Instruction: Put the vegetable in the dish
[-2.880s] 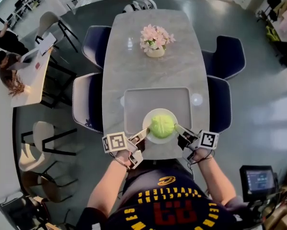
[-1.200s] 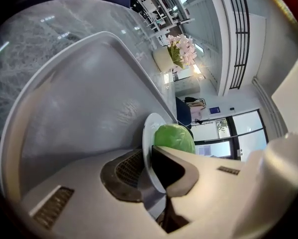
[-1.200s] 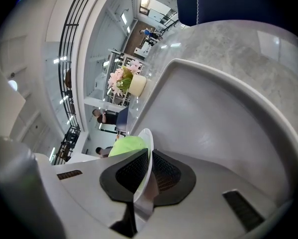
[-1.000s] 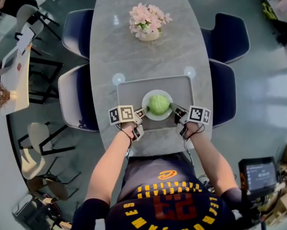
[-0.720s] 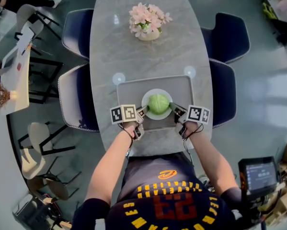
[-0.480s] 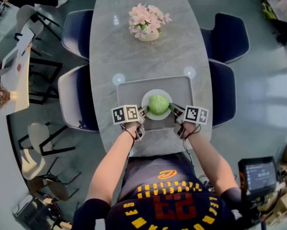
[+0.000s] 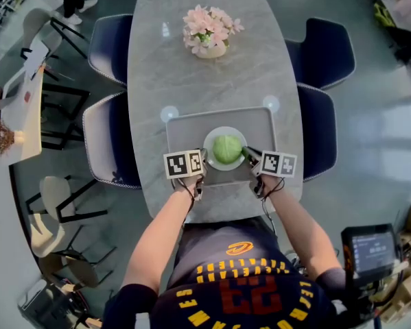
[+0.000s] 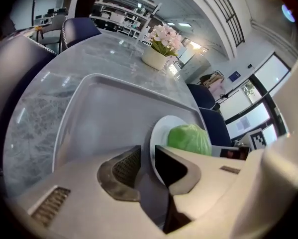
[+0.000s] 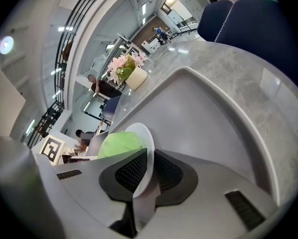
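A green cabbage (image 7: 227,148) sits on a white plate (image 7: 213,138), which rests on the grey tray (image 7: 191,125). My left gripper (image 7: 202,160) holds the plate's left rim and my right gripper (image 7: 247,157) holds its right rim. In the left gripper view the rim of the plate (image 8: 161,131) runs between the narrow jaws of the left gripper (image 8: 148,156), with the cabbage (image 8: 189,138) just beyond. In the right gripper view the pads of the right gripper (image 9: 149,166) pinch the rim of the plate (image 9: 139,133) in front of the cabbage (image 9: 120,143).
The tray (image 8: 99,113) lies near the front edge of the long grey table (image 7: 212,81). A pot of pink flowers (image 7: 208,29) stands further back. Two small round discs (image 7: 169,113) flank the tray's far corners. Dark blue chairs (image 7: 109,142) line both sides.
2.9 s ago the plate was at the tray's near edge; it now rests in the tray's middle. In the last second both marker cubes shifted inward toward the plate, which stayed still.
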Tool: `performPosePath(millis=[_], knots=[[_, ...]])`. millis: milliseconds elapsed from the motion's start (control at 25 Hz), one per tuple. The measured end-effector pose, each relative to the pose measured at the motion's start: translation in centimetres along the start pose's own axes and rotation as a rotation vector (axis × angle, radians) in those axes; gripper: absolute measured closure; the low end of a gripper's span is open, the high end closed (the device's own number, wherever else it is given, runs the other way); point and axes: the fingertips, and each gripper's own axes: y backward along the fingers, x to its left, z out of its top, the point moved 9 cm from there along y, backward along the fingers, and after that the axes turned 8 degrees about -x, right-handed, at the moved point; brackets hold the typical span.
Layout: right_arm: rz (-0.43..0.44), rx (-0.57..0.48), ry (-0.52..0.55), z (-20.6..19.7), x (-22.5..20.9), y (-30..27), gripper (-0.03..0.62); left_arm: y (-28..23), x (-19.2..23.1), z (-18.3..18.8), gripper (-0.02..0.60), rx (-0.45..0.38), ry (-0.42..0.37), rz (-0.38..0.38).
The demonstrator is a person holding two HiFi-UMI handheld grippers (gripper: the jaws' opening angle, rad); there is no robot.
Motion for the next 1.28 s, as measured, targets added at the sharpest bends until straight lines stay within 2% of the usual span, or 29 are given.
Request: performPosePath(millis=[120, 280, 400, 480, 640, 720, 880, 1000, 1040, 1080, 1280], knots=[[-0.027, 0.011, 0.065, -0.2, 0.4, 0.3, 0.56, 0.5, 0.4, -0.2, 0.505, -0.007, 0.029, -0.009], [-0.082, -0.014, 0.169, 0.4, 1.1, 0.8, 0.543, 0.8, 0.3, -0.8, 0.505, -0.006, 0.03, -0.019], [-0.087, -0.05, 0.172, 1.2, 1.2, 1.3, 0.543, 1.1, 0.3, -1.1, 0.505, -0.009, 0.029, -0.022], [-0.069, -0.071, 0.152, 1.5, 1.3, 1.6, 0.543, 1.4, 0.3, -1.1, 0.505, -0.025, 0.031, -0.025], [0.063, -0.11, 0.101, 1.2, 2.3, 2.2, 0.543, 2.4, -0.1, -1.0, 0.505, -0.076, 0.045, -0.063], [0.097, -0.112, 0.118, 0.8, 3.0, 2.6, 0.543, 3.0, -0.5, -1.1, 0.505, -0.09, 0.035, -0.084], [0.112, -0.116, 0.178, 0.2, 4.0, 4.0, 0.543, 4.9, -2.1, -1.7, 0.505, -0.14, -0.02, -0.177], [0.153, -0.131, 0.201, 0.0, 5.1, 5.3, 0.543, 6.9, -3.7, -2.2, 0.509, -0.181, -0.086, -0.25], [0.169, -0.134, 0.209, -0.1, 5.6, 5.7, 0.543, 7.7, -4.2, -2.4, 0.54, -0.194, -0.112, -0.269], [0.182, -0.135, 0.218, -0.2, 6.0, 6.1, 0.543, 8.3, -4.7, -2.5, 0.581, -0.207, -0.14, -0.285], [0.243, -0.134, 0.249, -2.2, 8.2, 7.8, 0.545, 11.1, -6.3, -3.8, 0.581, -0.245, -0.267, -0.332]])
